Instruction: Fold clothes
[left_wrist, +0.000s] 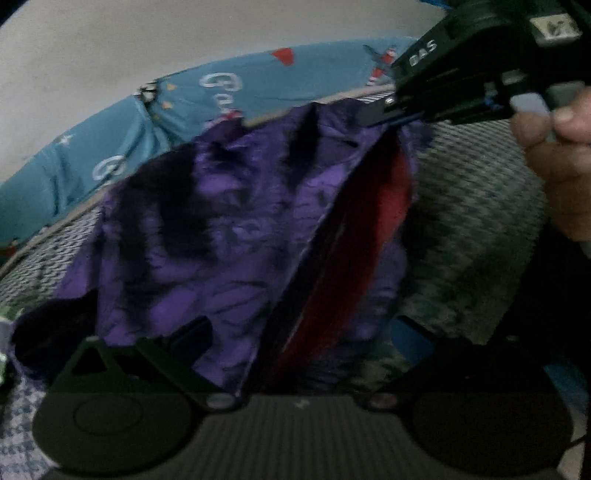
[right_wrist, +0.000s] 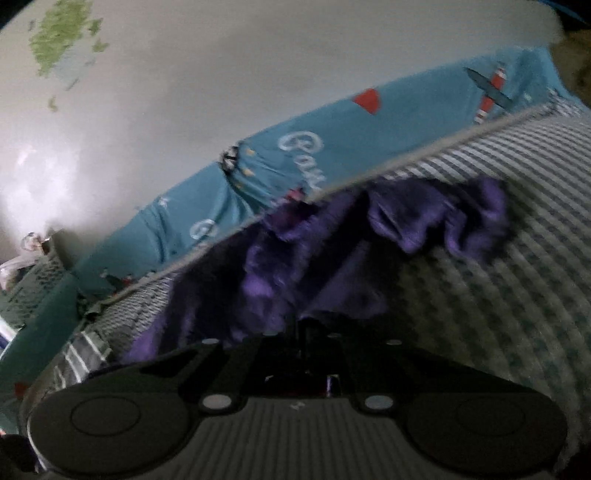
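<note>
A crumpled purple garment (left_wrist: 221, 229) with a red band (left_wrist: 384, 192) along one fold lies on a grey striped bed cover (left_wrist: 472, 206). My right gripper (left_wrist: 373, 116) comes in from the upper right, shut on the garment's far edge, with a person's hand (left_wrist: 554, 155) behind it. In the right wrist view its fingers meet at the centre (right_wrist: 299, 325), pinching purple cloth (right_wrist: 266, 258) that is pulled up off the cover (right_wrist: 480, 295). My left gripper (left_wrist: 303, 325) stands open at the garment's near edge, and the fold runs down between its spread fingers.
A teal printed fabric (left_wrist: 258, 85) with white lettering and red shapes lines the bed's far edge below a pale wall; it shows too in the right wrist view (right_wrist: 332, 140). A green mesh basket (right_wrist: 33, 288) stands at the far left.
</note>
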